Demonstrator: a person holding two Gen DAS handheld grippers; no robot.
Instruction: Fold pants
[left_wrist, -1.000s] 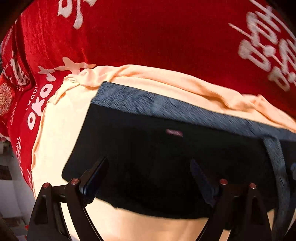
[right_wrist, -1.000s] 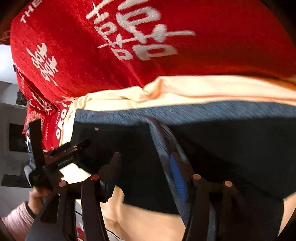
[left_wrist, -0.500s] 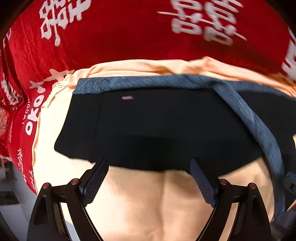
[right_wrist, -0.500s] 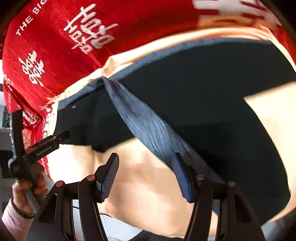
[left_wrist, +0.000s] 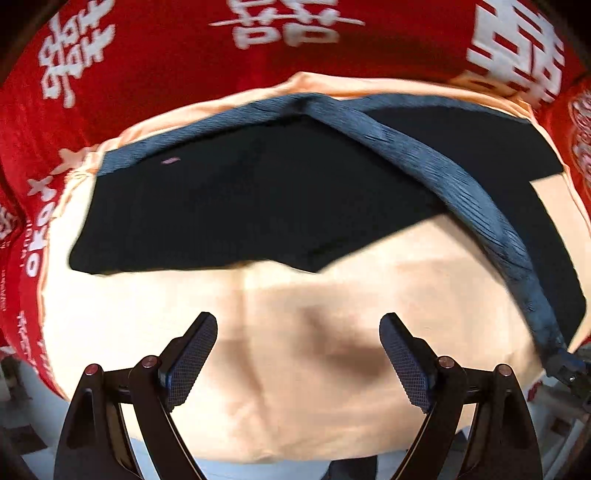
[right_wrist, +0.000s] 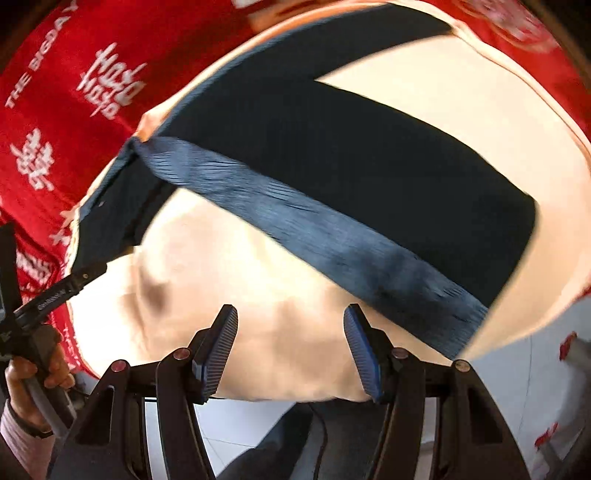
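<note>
Black pants (left_wrist: 258, 199) with a grey-blue ribbed waistband (left_wrist: 461, 192) lie flat on a peach cloth (left_wrist: 295, 332). The waistband runs diagonally across the pants. My left gripper (left_wrist: 298, 358) is open and empty, hovering over the peach cloth near the pants' front edge. In the right wrist view the pants (right_wrist: 351, 155) and waistband (right_wrist: 332, 240) stretch diagonally. My right gripper (right_wrist: 291, 345) is open and empty, just short of the waistband's lower end. The left gripper's tip (right_wrist: 86, 273) shows at the left, by the pants' corner.
A red cloth with white characters (left_wrist: 166, 74) covers the surface under the peach cloth and shows behind it (right_wrist: 74, 92). The peach cloth's front edge hangs over the table edge (right_wrist: 277, 397). A hand (right_wrist: 33, 373) holds the left gripper's handle.
Both grippers have pulled back toward the near edge and away from the pants. The waistband that lay between the right gripper's fingers is now free on the cloth.
</note>
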